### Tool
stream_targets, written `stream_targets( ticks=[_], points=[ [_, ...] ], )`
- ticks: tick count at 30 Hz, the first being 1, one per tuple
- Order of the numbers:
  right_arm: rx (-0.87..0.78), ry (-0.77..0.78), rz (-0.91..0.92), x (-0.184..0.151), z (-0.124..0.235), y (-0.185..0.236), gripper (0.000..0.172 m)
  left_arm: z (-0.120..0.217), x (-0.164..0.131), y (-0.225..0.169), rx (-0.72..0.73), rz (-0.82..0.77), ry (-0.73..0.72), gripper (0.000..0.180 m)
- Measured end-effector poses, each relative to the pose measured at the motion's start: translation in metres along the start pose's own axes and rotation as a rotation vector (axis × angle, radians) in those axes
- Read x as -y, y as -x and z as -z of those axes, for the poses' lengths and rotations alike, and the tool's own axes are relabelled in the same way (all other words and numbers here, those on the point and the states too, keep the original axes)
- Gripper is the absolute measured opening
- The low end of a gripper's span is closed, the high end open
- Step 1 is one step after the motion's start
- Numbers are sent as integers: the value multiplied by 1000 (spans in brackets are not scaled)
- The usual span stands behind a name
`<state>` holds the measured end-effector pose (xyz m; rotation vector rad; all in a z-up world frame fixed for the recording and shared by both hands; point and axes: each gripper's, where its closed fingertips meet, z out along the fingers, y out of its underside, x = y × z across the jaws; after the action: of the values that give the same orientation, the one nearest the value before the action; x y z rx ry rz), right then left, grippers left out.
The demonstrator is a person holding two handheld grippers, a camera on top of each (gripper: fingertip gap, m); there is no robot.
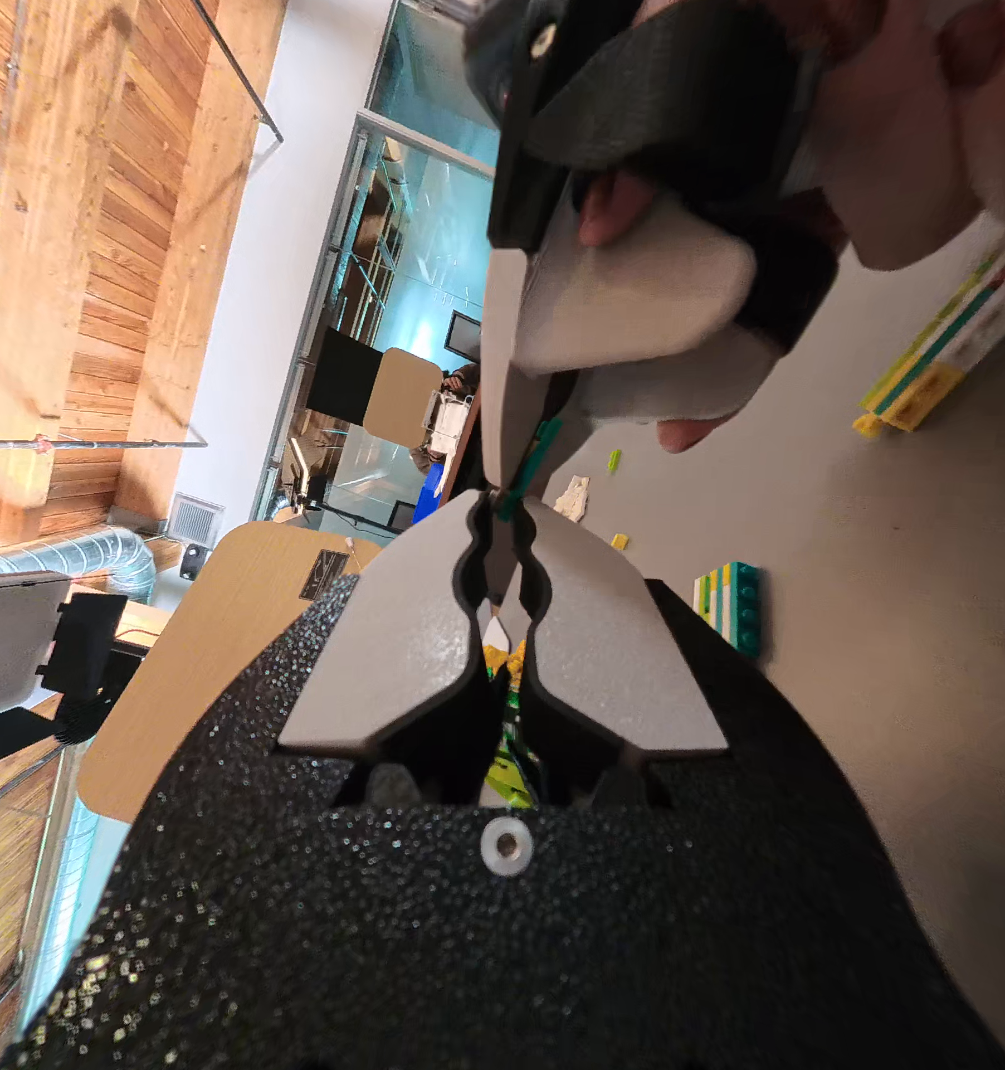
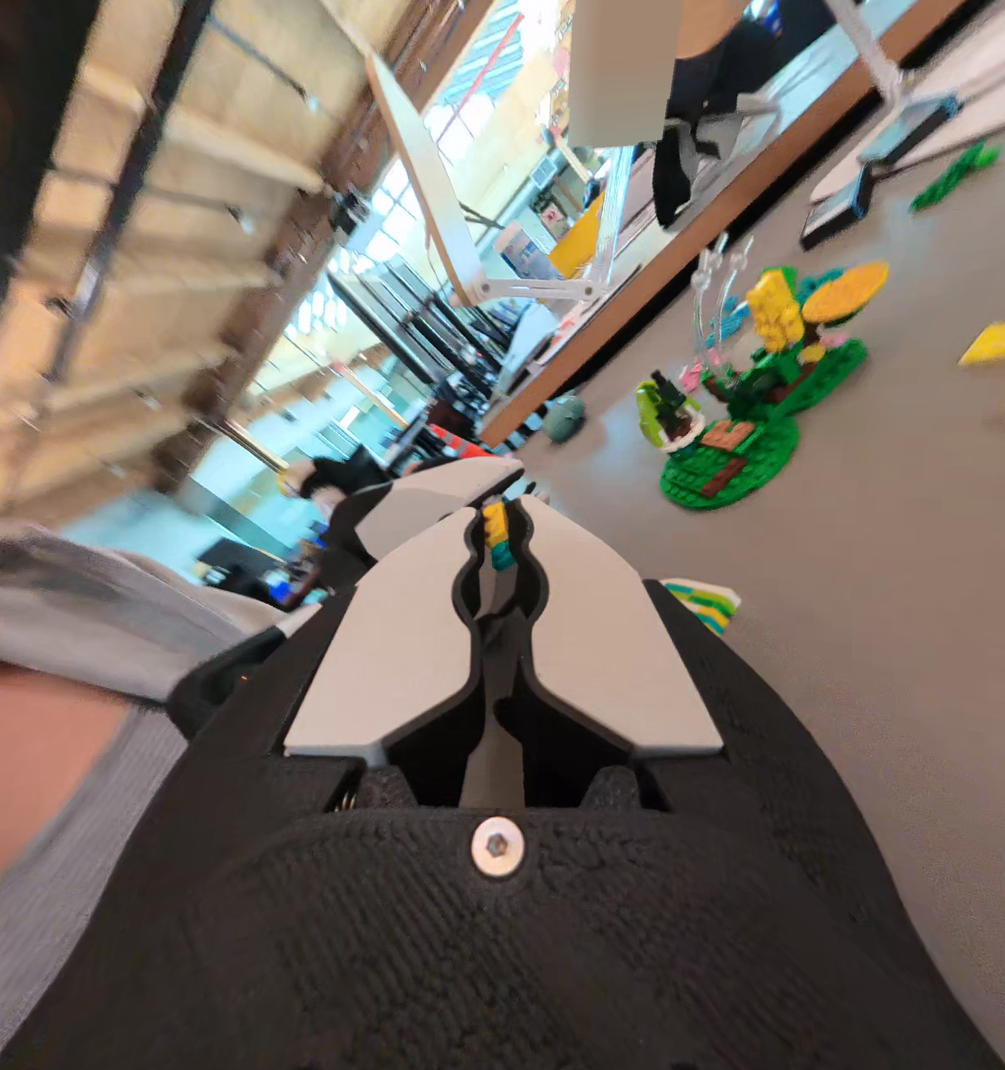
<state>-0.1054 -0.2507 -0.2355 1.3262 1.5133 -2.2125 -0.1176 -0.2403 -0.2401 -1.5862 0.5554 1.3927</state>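
Your right gripper (image 2: 503, 504) covers most of the yellow-and-teal brick piece (image 2: 497, 535) — only a sliver shows between the fingers. The room behind it smears into blur. In the left wrist view, the striped brick stack (image 1: 951, 341) runs off the right edge.

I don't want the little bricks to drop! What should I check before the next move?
1. Right tool pinches the yellow-and-teal bricks: ok.
2. Left tool is at the bricks' teal end; firm grip: cannot tell.
3. Both tools meet tip to tip: ok.
4. Green model stands well away from the tools: ok.
5. Striped stack lies apart from the left tool: ok.
6. Right view sharp: not ok, it is blurred.
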Motion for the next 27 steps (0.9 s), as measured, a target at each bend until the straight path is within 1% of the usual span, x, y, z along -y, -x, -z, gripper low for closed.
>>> stream_targets(
  ticks=[3, 4, 5, 6, 7, 10, 12, 13, 14, 20, 23, 27],
  points=[
    [51, -25, -136, 1, 1, 1, 5, 0, 1, 1, 6, -6, -3, 7],
    [58, -28, -154, 1, 1, 0, 5, 0, 1, -1, -10, 11, -4, 7],
    [44, -21, -128, 0, 1, -2, 5, -1, -1, -4, -31, 30, 3, 7],
    [4, -5, -47, -1, 1, -4, 6, -2, -3, -7, -56, 56, 7, 7],
    [-49, 25, 95, -3, 1, -6, 6, -2, -3, -8, -77, 84, 7, 7],
    [-280, 150, 725, -4, 3, -9, 7, -4, -4, -13, -128, 164, 15, 7],
    [-419, 208, 1082, -4, 3, -9, 7, -5, -4, -15, -148, 204, 20, 7],
    [-465, 225, 1210, -4, 3, -9, 7, -5, -5, -16, -159, 218, 22, 7],
    [-496, 237, 1300, -5, 3, -8, 7, -5, -5, -17, -170, 231, 25, 7],
    [-600, 308, 1666, -8, 4, -11, 6, -6, -7, -24, -223, 258, 44, 7],
    [-630, 342, 1774, -9, 4, -13, 5, -6, -8, -26, -240, 273, 51, 7],
    [-647, 360, 1851, -10, 4, -14, 5, -7, -9, -29, -264, 311, 55, 7]
  ],
)
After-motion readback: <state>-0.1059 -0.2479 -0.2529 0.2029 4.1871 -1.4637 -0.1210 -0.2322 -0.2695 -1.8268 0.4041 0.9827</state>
